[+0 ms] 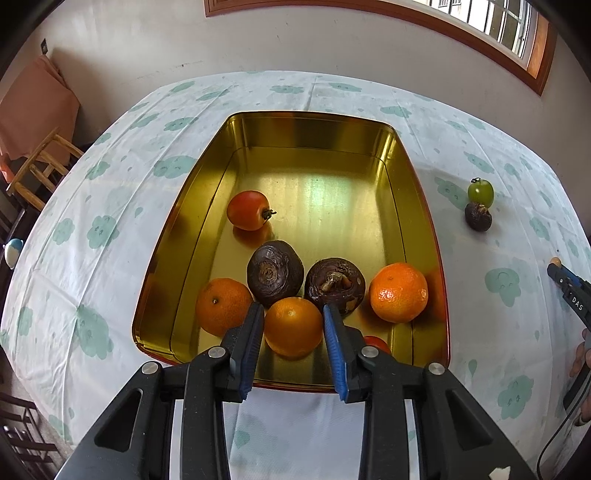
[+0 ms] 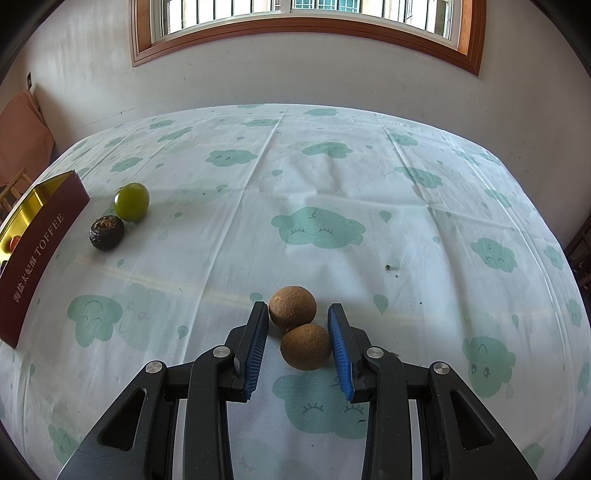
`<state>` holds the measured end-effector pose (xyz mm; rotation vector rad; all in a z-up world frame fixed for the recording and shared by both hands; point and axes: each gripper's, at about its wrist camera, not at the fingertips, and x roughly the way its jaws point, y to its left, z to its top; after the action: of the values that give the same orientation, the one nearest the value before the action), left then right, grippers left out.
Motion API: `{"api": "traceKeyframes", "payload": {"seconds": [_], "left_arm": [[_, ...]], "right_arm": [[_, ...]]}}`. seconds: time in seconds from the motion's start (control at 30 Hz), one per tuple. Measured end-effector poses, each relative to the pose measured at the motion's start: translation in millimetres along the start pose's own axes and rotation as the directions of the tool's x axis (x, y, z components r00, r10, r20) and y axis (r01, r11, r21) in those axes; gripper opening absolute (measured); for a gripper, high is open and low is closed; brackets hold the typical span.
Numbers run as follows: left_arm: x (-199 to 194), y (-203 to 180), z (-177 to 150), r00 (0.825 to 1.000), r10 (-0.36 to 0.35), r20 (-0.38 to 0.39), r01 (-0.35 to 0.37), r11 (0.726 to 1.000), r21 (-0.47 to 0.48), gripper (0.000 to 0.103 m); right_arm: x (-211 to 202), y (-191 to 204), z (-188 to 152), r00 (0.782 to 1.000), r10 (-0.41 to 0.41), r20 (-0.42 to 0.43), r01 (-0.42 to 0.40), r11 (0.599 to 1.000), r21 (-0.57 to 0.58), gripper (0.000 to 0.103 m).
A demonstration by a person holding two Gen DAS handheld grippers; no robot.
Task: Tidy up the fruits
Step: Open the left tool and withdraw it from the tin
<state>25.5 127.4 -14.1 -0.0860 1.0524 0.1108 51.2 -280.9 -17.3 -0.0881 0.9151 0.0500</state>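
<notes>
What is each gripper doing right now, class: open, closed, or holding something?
Left gripper: open around an orange in the tin, not gripping it.
Right gripper: open around two brown fruits, holding nothing.

Oranges (image 1: 293,326) in tin (image 1: 417,221); longans (image 2: 291,312) right (on tablecloth (image 2: 369,184))

Fruit crowds the tin's (image 1: 421,206) near end; its far half lies open.

White wall (image 2: 332,74), wood-framed window (image 2: 306,26), perhaps a wooden chair (image 1: 40,166)
</notes>
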Motion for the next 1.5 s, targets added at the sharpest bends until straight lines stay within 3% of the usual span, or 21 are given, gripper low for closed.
{"api": "traceKeyframes", "payload": {"seconds": [0.4, 0.73, 1.5], "left_arm": [[2.4, -0.2, -1.4, 1.0, -0.003, -0.009, 0.003, 1.0, -0.007, 0.033], [-11.2, -3.0, -0.3, 0.999, -0.025, 0.038, 0.025, 1.0, 0.0, 0.043], [-23.9, 8.9, -2.2, 0.997, 0.018, 0.072, -0.017, 1.0, -0.009, 0.046]], "right_arm": [[-0.2, 0.3, 0.1, 1.0, 0.0, 0.0, 0.0, 1.0, 0.0, 0.035], [0.1, 0.0, 0.1, 1.0, 0.001, 0.0, -0.001, 1.0, 0.0, 0.035], [-1.1, -1.1, -0.6, 1.0, 0.015, 0.0, -0.015, 1.0, 0.009, 0.036]]}}
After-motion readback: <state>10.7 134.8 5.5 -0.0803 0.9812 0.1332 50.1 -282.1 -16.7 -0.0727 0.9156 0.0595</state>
